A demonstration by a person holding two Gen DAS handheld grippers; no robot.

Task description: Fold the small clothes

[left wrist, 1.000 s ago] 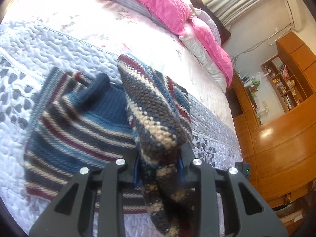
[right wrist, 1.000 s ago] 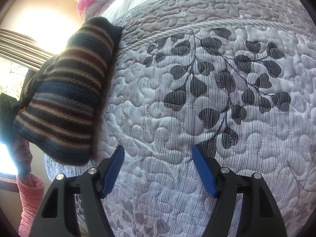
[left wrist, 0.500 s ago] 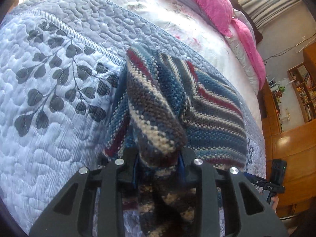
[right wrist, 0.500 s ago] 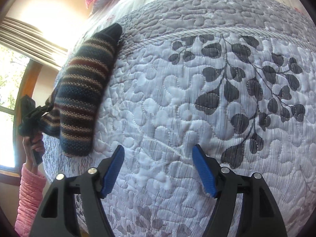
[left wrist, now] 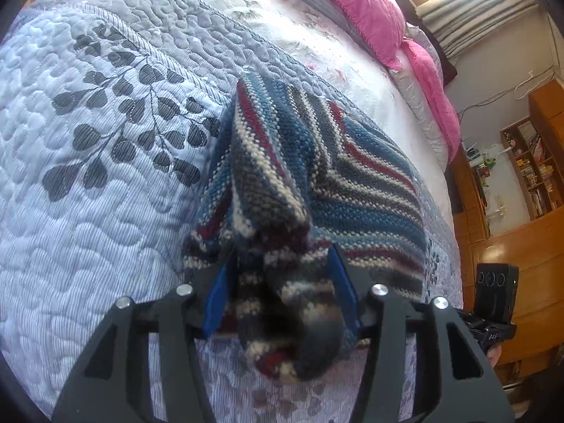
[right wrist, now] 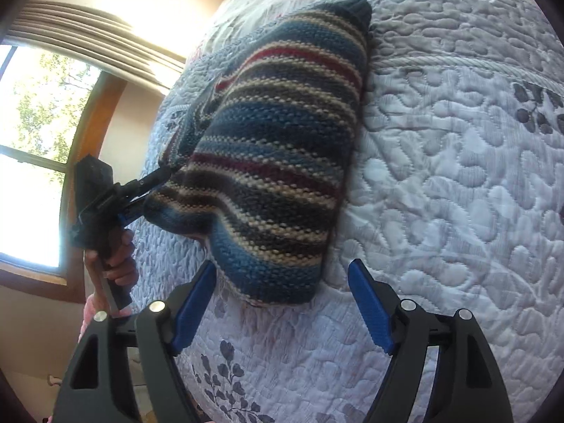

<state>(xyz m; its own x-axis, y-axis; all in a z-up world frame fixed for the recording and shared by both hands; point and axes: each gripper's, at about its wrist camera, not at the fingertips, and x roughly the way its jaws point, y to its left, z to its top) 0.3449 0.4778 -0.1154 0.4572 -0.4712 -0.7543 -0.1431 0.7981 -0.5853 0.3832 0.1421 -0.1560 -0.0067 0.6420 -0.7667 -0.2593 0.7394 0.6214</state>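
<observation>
A striped knit garment in blue, red, cream and grey lies folded over on the quilt. Its near bunched end sits between the blue pads of my left gripper, whose jaws stand partly apart around the fabric. In the right wrist view the garment lies ahead, its lower edge reaching in between the fingers of my right gripper, which is wide open and not pressing it. The left gripper shows there at the garment's left edge, held by a hand.
The bed's grey quilt with a leaf pattern spreads left of the garment. Pink pillows lie at the headboard end. Wooden cabinets and shelves stand beyond the bed's right side. A window is behind the left gripper.
The left gripper carried the garment's end across and down onto the quilt, and its jaws have now widened. The right gripper moved in until the garment's lower edge lies between its fingers.
</observation>
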